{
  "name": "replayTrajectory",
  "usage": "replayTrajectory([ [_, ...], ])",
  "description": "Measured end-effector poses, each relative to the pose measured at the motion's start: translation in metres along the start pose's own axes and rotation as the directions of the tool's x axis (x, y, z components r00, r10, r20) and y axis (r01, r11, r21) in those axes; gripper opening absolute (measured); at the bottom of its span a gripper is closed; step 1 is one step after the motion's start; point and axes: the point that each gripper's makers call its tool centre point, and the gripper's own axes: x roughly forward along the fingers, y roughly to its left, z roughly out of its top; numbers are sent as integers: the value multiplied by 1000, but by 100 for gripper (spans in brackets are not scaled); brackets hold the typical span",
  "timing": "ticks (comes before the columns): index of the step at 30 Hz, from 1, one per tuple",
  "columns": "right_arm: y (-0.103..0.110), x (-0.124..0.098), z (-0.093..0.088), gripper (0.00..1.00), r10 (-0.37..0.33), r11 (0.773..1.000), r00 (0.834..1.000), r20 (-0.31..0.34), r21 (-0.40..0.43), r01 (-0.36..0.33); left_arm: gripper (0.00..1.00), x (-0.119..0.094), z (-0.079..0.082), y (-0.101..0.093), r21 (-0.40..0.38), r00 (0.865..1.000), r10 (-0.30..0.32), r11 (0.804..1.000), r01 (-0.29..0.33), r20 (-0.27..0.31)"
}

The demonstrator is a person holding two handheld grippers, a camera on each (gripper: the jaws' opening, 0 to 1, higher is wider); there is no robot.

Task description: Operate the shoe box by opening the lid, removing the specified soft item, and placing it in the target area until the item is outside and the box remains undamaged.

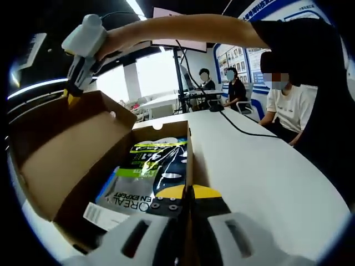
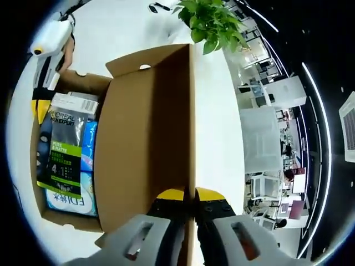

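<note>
Cardboard lid (image 2: 145, 138) raised, hiding part of packets (image 2: 65, 149).

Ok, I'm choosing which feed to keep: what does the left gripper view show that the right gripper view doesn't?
Left gripper view: seated people at a far desk, a black cable on the table, and the arm carrying the right gripper. Right gripper view: a plant, office desks, and the left gripper at the box wall. Both: the open box, its lid, the L'Oreal pack and the white table.
</note>
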Motion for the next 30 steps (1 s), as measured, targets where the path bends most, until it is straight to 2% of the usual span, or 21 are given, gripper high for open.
replayTrajectory([
  [9, -1, 16, -4, 3, 52, 998, 999, 1, 29, -52, 2, 0, 0, 0, 0, 1000, -1, 1000, 1, 2],
  [30, 3, 28, -9, 3, 143, 987, 990, -12, 75, -142, 2, 2, -1, -1, 0, 1000, -4, 1000, 4, 5],
])
